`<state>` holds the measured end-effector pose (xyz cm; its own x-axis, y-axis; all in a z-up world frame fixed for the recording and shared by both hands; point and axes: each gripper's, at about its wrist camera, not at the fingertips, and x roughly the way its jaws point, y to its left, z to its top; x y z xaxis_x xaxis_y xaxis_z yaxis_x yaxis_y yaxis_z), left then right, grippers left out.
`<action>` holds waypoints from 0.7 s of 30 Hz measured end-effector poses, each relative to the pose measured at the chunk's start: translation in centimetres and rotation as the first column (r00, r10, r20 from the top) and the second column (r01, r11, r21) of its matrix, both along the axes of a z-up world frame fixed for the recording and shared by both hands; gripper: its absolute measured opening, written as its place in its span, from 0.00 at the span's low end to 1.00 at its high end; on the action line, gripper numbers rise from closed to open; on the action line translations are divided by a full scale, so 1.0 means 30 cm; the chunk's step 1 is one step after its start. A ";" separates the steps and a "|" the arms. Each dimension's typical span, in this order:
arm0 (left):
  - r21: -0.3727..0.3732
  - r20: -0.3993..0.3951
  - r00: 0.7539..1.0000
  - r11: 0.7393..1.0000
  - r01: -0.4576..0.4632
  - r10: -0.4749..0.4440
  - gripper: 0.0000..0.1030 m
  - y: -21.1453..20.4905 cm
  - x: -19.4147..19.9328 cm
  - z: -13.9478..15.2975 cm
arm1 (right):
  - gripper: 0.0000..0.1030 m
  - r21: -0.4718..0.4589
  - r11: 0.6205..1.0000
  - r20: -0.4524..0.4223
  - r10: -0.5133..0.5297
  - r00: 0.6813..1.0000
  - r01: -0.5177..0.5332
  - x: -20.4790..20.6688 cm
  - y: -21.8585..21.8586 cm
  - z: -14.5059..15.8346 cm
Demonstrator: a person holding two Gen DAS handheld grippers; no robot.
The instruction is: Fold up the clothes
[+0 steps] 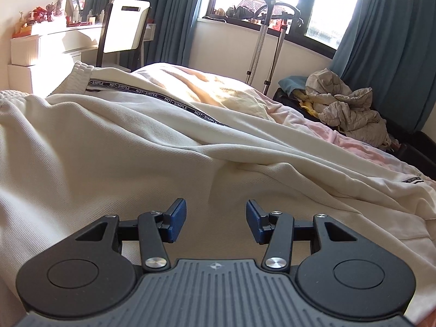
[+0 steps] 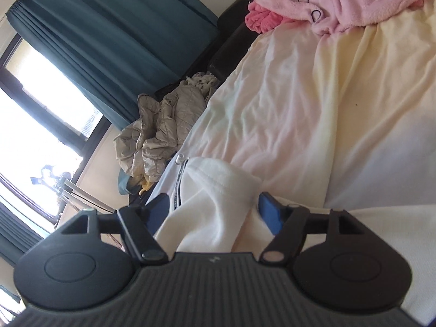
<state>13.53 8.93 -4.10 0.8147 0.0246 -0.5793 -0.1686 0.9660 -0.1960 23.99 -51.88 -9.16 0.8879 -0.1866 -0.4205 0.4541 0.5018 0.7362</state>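
A cream ribbed garment (image 1: 114, 147) with a black "NOT-SIMPLE" tape stripe (image 1: 152, 96) lies spread and rumpled across the bed. My left gripper (image 1: 216, 219) is open and empty, low over the cloth near its front part. In the right wrist view a bunched fold of the same cream garment (image 2: 215, 204), with a zipper edge (image 2: 179, 179), sits between the blue pads of my right gripper (image 2: 214, 212). The jaws stand wide around the fold and do not pinch it.
The bed sheet (image 2: 313, 103) is pale pink and yellow. A pink fleece robe (image 2: 327, 2) lies at its far end. A crumpled beige quilted jacket (image 1: 346, 109) sits beside the bed. A dresser and chair (image 1: 122, 27) stand by the curtained windows.
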 end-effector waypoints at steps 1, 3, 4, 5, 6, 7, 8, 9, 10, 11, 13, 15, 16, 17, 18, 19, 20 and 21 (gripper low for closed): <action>0.005 -0.004 1.000 1.000 -0.004 0.004 0.52 -0.002 0.005 -0.003 | 0.73 0.001 1.000 -0.028 0.008 1.000 -0.008 0.031 -0.011 -0.008; 0.015 -0.007 1.000 1.000 -0.007 0.007 0.52 -0.007 0.013 -0.010 | 0.72 0.004 1.000 -0.085 0.025 0.996 -0.024 0.092 -0.032 -0.025; 0.019 -0.011 1.000 1.000 -0.006 0.006 0.52 -0.011 0.018 -0.014 | 0.66 -0.031 0.999 -0.114 0.027 0.993 -0.031 0.120 -0.038 -0.018; 0.023 -0.014 1.000 1.000 -0.004 0.004 0.52 -0.015 0.022 -0.018 | 0.30 -0.103 0.994 -0.144 0.021 0.989 -0.037 0.145 -0.037 0.004; 0.028 -0.017 1.000 1.000 -0.001 0.002 0.52 -0.019 0.025 -0.021 | 0.08 -0.163 0.986 -0.154 0.015 0.988 -0.041 0.163 -0.036 0.029; 0.037 -0.020 1.000 0.999 0.000 0.000 0.52 -0.025 0.028 -0.026 | 0.08 -0.208 0.977 -0.143 0.011 0.990 -0.041 0.172 -0.034 0.056; 0.041 -0.020 1.000 0.999 0.003 -0.002 0.52 -0.029 0.031 -0.028 | 0.07 -0.252 0.967 -0.132 0.007 0.991 -0.040 0.181 -0.031 0.083; 0.045 -0.019 1.000 0.999 0.006 -0.005 0.52 -0.032 0.033 -0.029 | 0.07 -0.296 0.954 -0.121 0.003 0.993 -0.039 0.190 -0.029 0.110; 0.055 -0.018 1.000 0.998 0.007 -0.006 0.52 -0.035 0.036 -0.030 | 0.07 -0.324 0.945 -0.115 -0.006 0.993 -0.032 0.196 -0.029 0.124; 0.064 -0.019 1.000 0.998 0.009 -0.007 0.52 -0.039 0.038 -0.030 | 0.07 -0.336 0.942 -0.113 -0.020 0.993 -0.019 0.198 -0.031 0.125; 0.081 -0.022 1.000 0.997 0.012 -0.011 0.52 -0.046 0.040 -0.032 | 0.07 -0.334 0.943 -0.156 -0.047 0.987 -0.008 0.210 -0.048 0.078; 0.085 -0.027 1.000 0.996 0.015 -0.013 0.52 -0.048 0.041 -0.037 | 0.07 -0.307 0.952 -0.226 -0.064 0.972 -0.009 0.216 -0.062 -0.008; 0.084 -0.031 0.999 0.996 0.014 -0.011 0.52 -0.047 0.042 -0.039 | 0.07 -0.289 0.957 -0.253 -0.065 0.965 -0.012 0.216 -0.066 -0.048; 0.083 -0.031 0.999 0.996 0.013 -0.010 0.52 -0.045 0.043 -0.041 | 0.09 -0.275 0.961 -0.273 -0.062 0.960 -0.016 0.213 -0.069 -0.083; 0.087 -0.031 0.999 0.996 0.010 -0.007 0.52 -0.044 0.044 -0.044 | 0.11 -0.261 0.965 -0.285 -0.058 0.957 -0.019 0.208 -0.071 -0.112; 0.093 -0.036 0.999 0.996 0.006 -0.003 0.52 -0.045 0.047 -0.046 | 0.12 -0.250 0.968 -0.285 -0.053 0.957 -0.021 0.201 -0.073 -0.127; 0.093 -0.039 0.999 0.996 0.007 -0.003 0.52 -0.044 0.049 -0.046 | 0.15 -0.239 0.971 -0.287 -0.047 0.957 -0.024 0.196 -0.076 -0.125; 0.089 -0.040 0.999 0.996 0.008 -0.004 0.52 -0.042 0.050 -0.045 | 0.20 -0.225 0.974 -0.295 -0.041 0.954 -0.028 0.192 -0.077 -0.114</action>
